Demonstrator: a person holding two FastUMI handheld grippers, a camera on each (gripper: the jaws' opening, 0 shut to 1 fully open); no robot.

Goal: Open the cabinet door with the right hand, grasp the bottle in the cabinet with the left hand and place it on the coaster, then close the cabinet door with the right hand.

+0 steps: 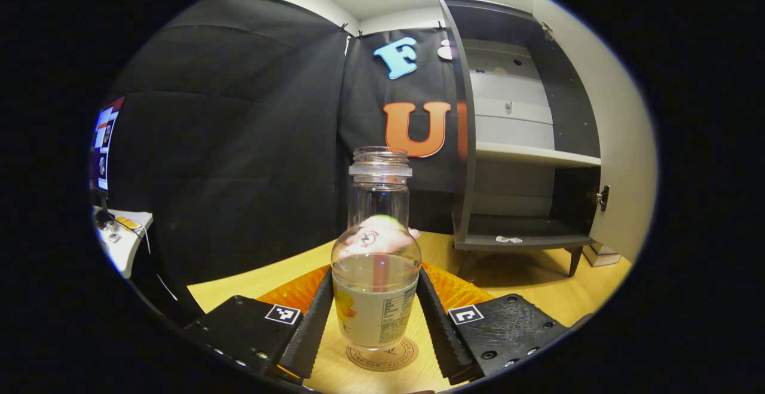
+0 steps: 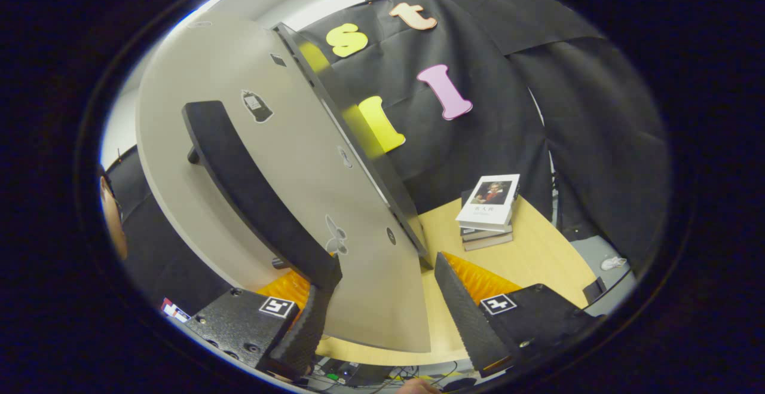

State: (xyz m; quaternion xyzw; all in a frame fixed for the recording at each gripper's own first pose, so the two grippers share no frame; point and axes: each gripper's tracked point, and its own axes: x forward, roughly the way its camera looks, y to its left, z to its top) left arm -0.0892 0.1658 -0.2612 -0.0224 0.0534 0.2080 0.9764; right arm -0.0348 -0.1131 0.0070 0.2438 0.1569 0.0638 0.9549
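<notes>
Wooden tabletop (image 1: 514, 280) carries the coaster (image 1: 385, 355) near its front edge, with the bottle (image 1: 376, 262) upright on it. Your left gripper (image 1: 375, 328) flanks it closely; whether it pinches I cannot tell, so spread straight out. Your right gripper (image 2: 382, 310) is spread around the door (image 2: 334, 214) edge; push evenly.

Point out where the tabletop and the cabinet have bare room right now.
Bare tabletop lies between the bottle on its coaster and the cabinet. The middle shelf looks bare; the bottom shelf holds a small white item. It is crowded at the stack of books and beside the open door.
</notes>
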